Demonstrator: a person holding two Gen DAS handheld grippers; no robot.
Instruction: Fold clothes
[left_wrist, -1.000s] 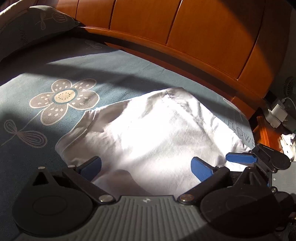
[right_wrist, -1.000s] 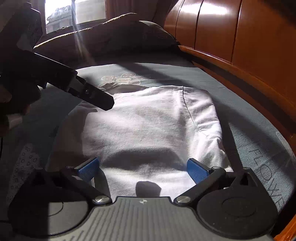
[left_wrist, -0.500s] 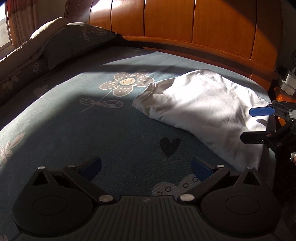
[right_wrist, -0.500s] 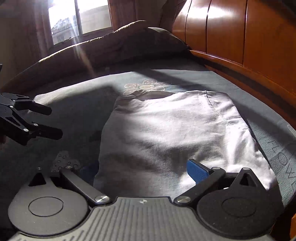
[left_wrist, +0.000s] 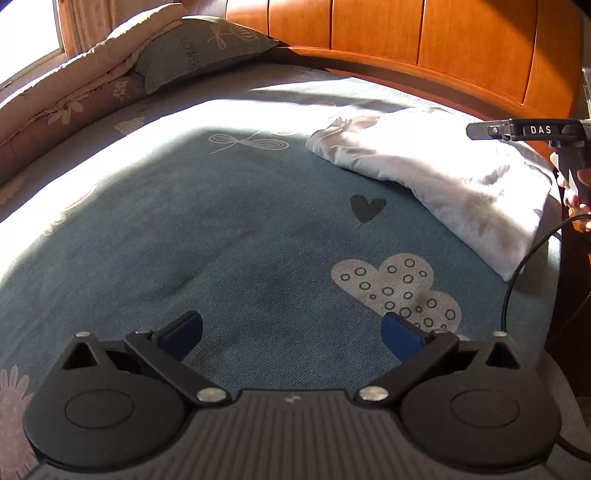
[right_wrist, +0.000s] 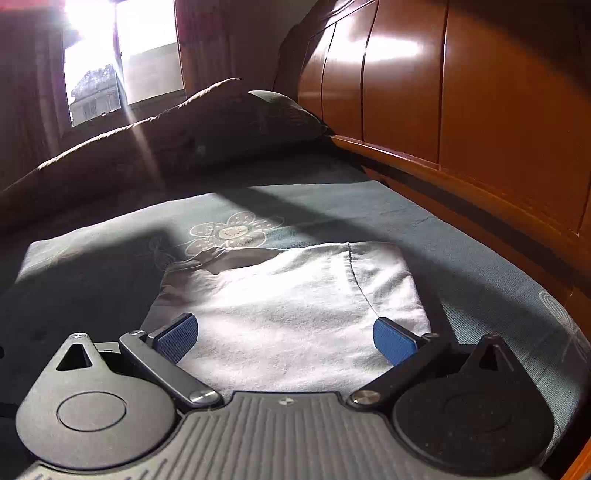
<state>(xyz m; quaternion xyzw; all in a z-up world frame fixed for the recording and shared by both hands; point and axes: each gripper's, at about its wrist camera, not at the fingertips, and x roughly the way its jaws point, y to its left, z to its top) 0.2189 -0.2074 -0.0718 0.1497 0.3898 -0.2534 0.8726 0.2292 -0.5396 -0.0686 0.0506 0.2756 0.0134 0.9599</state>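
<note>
Left wrist view alone shows heart print (left_wrist: 367, 207) beside folded garment (left_wrist: 443, 177).

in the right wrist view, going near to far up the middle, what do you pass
right gripper with blue-padded jaws open → folded white cotton garment → cream flower print on the blue-grey bedsheet → dark pillow against the orange wooden headboard → sunlit window
</note>
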